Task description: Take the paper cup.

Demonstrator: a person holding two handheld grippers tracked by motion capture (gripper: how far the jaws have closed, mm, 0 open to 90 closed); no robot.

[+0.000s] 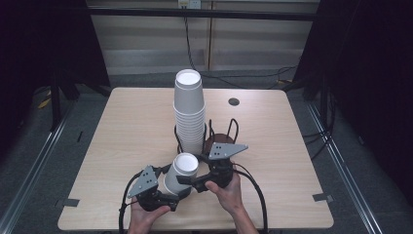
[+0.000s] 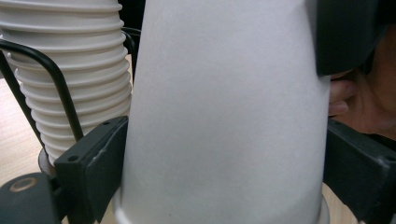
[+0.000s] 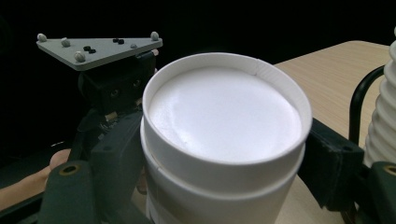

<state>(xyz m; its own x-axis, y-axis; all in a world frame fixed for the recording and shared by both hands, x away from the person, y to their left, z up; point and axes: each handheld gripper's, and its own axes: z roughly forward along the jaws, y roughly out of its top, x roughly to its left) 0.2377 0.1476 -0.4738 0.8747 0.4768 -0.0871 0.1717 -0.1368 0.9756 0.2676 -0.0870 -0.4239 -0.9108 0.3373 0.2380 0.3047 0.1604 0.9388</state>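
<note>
At six o'clock from the cup stack (image 1: 189,114), both grippers grasp nested upturned cups (image 1: 181,171): right gripper (image 1: 187,181) near the base, left gripper (image 1: 171,200) at the rim.

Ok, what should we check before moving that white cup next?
1. Right gripper shut on the paper cup near its top end: ok.
2. Left gripper squeezing it lower down: cannot tell; its jaws sit on either side of the cup.
3. Only one cup held: not ok, a second cup nests underneath.
4. Cup stack upright in the wire holder: ok.
</note>
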